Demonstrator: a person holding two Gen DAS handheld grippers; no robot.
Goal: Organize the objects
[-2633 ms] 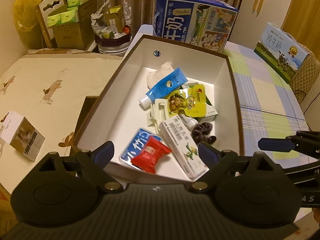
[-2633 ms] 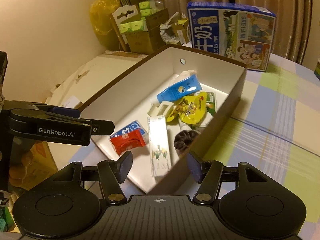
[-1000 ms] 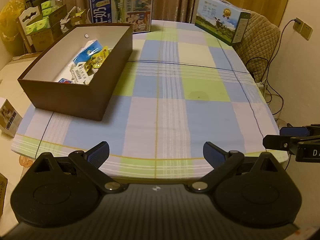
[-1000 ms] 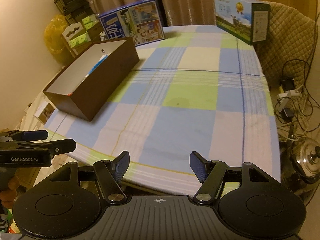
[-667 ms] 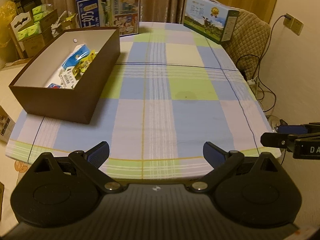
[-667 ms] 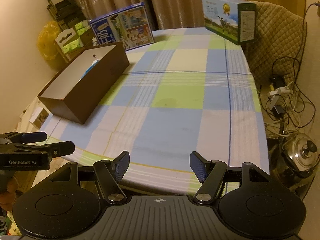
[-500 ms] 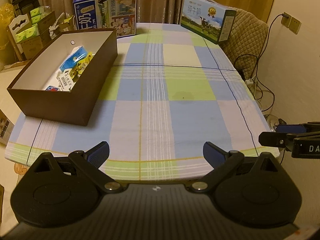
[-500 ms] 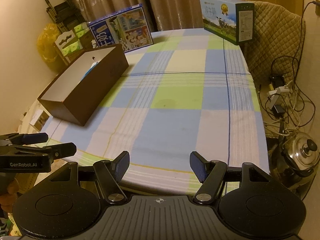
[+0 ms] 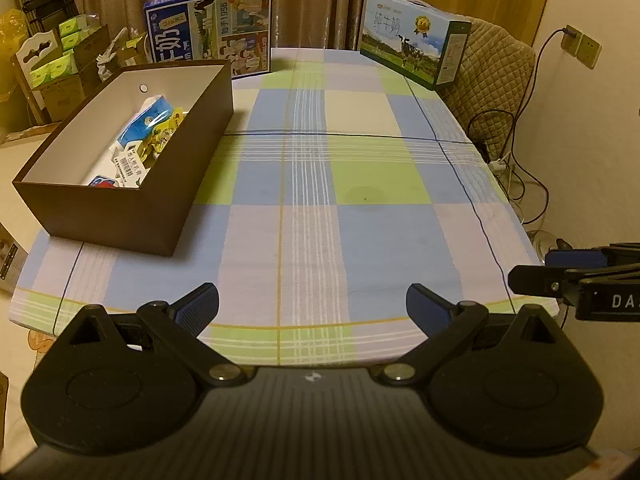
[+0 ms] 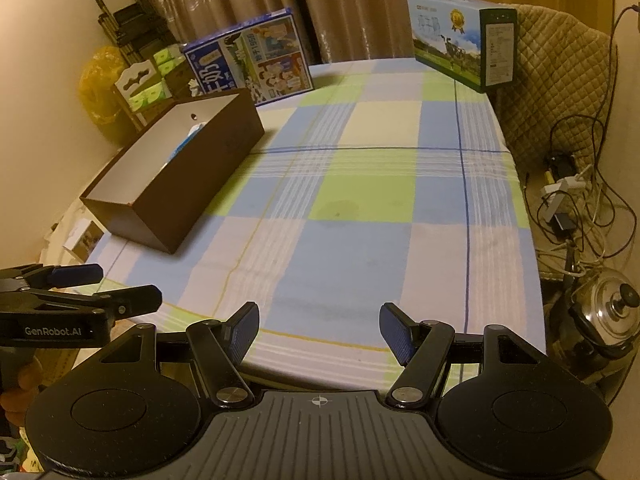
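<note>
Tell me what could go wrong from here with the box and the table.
The brown box sits near the table's left edge, so a nudge might tip it off. Both grippers, left and right, are open and empty at the near edge, apparently far from it; reaching back risks clipping its wall. Floor cables could snag a foot.

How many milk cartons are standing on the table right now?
2. The dark blue milk carton stands at the far edge of the table, just behind the brown box. The light blue milk carton stands at the far right corner. None seems hidden.
</note>
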